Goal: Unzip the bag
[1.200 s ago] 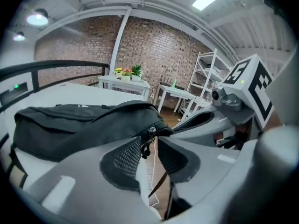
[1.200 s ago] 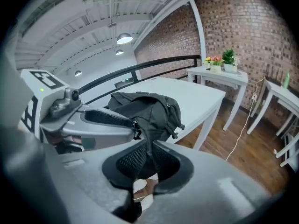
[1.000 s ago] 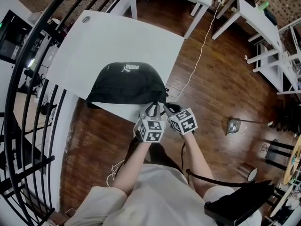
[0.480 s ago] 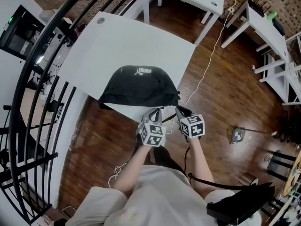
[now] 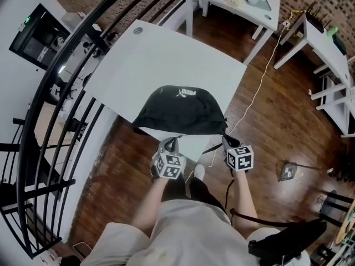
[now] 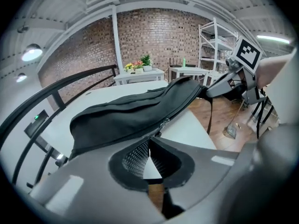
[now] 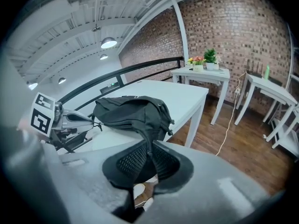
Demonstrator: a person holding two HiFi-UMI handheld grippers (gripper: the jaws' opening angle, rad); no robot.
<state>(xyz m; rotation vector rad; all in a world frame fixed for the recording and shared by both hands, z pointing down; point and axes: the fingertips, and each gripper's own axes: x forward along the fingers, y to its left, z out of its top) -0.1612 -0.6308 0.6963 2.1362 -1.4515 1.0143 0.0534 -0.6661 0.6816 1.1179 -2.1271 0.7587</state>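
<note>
- The black bag lies on the near part of the white bench, close to its front edge, with a small white logo facing up on its far side.
- Seen from the left gripper view, the bag's zipper runs along the side facing the person, and the zipper pull hangs at that side's left end, just above the fingertips.
- The left gripper sits at the bag's near left edge; its fingers are closed together, with the dark tab of the zipper pull running down into their tips.
- The right gripper is at the bag's right end, just off the bench's corner; its fingers are clamped on a fold of the bag's black fabric, which runs down from the bag between them.
- A thin strap hangs from that held end below the bench's edge.
- The two grippers stand apart, one at each end of the bag's near side, each held in one of the person's hands.
- Beyond the bench is a wooden floor, with a white cable trailing across it.
- A second white table carries potted plants in front of a brick wall.
- A black railing curves past the bench's left side.
</note>
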